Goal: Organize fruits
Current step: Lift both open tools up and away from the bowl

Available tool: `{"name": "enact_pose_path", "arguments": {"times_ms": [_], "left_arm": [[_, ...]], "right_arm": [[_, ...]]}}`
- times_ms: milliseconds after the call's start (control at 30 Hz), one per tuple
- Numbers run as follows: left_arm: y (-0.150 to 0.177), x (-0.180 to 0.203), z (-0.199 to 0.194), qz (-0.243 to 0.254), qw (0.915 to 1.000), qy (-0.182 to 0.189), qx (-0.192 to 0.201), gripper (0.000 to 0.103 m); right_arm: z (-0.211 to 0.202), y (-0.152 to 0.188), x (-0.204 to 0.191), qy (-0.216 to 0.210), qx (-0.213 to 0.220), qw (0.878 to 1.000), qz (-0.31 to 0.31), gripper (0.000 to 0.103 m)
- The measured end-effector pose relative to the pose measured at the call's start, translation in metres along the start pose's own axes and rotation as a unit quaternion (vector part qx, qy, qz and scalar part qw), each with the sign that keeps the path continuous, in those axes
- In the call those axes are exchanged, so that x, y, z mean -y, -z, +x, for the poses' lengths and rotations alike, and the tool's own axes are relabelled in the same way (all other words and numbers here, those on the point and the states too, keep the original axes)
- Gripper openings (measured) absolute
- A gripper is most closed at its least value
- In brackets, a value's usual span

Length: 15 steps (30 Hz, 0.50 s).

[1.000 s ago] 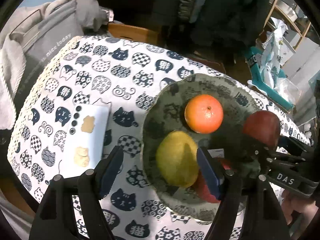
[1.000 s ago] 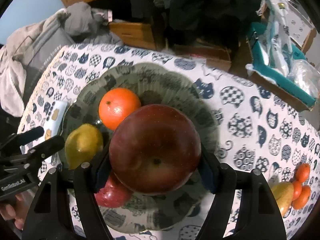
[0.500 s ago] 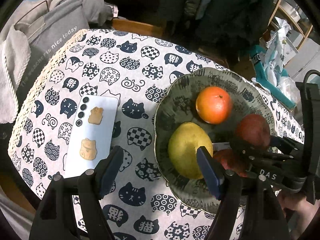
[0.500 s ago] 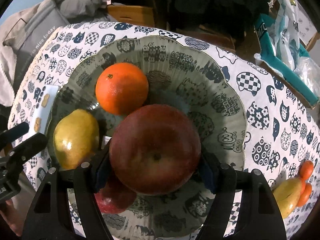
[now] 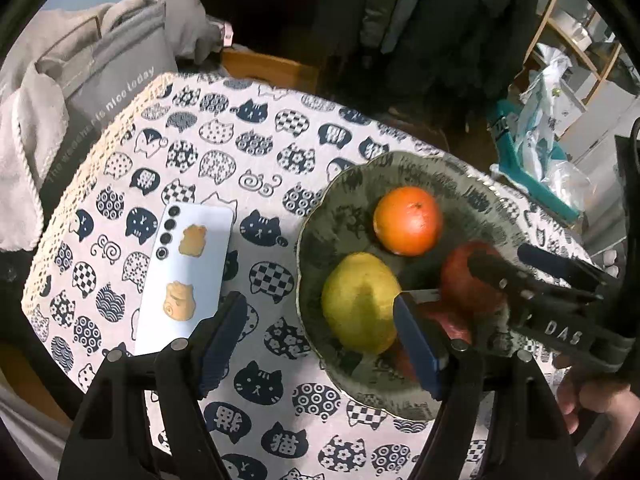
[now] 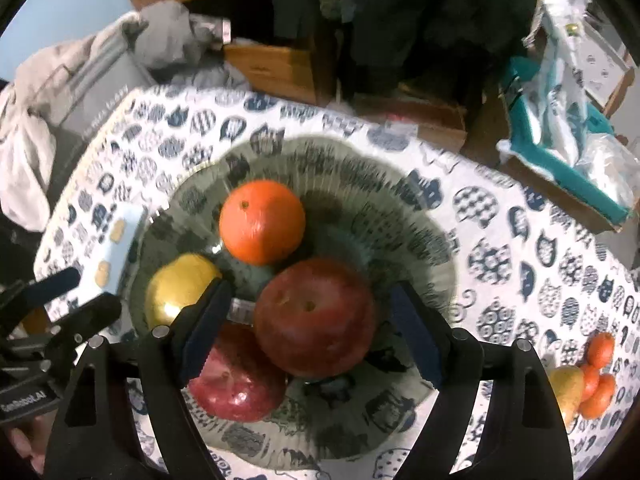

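A dark green plate (image 5: 400,168) (image 6: 420,216) on the cat-print cloth holds an orange (image 5: 408,220) (image 6: 262,226), a yellow pear (image 5: 360,300) (image 6: 176,288) and two red apples. The larger apple (image 6: 316,316) (image 5: 460,280) rests in the plate between the fingers of my right gripper (image 6: 308,328), which is open and no longer touches it. The second apple (image 6: 236,380) lies in front of it. My left gripper (image 5: 320,344) is open and empty over the plate's left rim, above the cloth.
A pale blue phone (image 5: 188,272) lies on the cloth left of the plate. A pear and small oranges (image 6: 588,380) lie at the table's right. A grey bag (image 5: 100,76) and clothes stand beyond the far left edge, a teal box (image 6: 560,160) at the far right.
My right gripper has lowered the large apple into the plate and opened, letting it go. My left gripper has drawn back and left from the plate.
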<state>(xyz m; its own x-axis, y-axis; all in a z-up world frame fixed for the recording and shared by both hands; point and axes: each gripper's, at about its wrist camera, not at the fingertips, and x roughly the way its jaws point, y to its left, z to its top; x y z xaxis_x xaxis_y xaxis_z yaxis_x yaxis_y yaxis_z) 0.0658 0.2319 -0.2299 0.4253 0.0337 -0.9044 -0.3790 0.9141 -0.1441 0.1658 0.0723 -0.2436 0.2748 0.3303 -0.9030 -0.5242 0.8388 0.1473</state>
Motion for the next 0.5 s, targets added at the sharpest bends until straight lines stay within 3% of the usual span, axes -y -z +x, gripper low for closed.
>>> {"name": "enact_pose_path", "arguments": {"times_ms": [500], "left_arm": [[-0.002, 0.034, -0.069, 0.035, 0.9966, 0.023, 0.071, 0.081]], "right_arm": [[-0.123, 0.000, 0.010, 0.053, 0.123, 0.991, -0.027, 0.083]]}}
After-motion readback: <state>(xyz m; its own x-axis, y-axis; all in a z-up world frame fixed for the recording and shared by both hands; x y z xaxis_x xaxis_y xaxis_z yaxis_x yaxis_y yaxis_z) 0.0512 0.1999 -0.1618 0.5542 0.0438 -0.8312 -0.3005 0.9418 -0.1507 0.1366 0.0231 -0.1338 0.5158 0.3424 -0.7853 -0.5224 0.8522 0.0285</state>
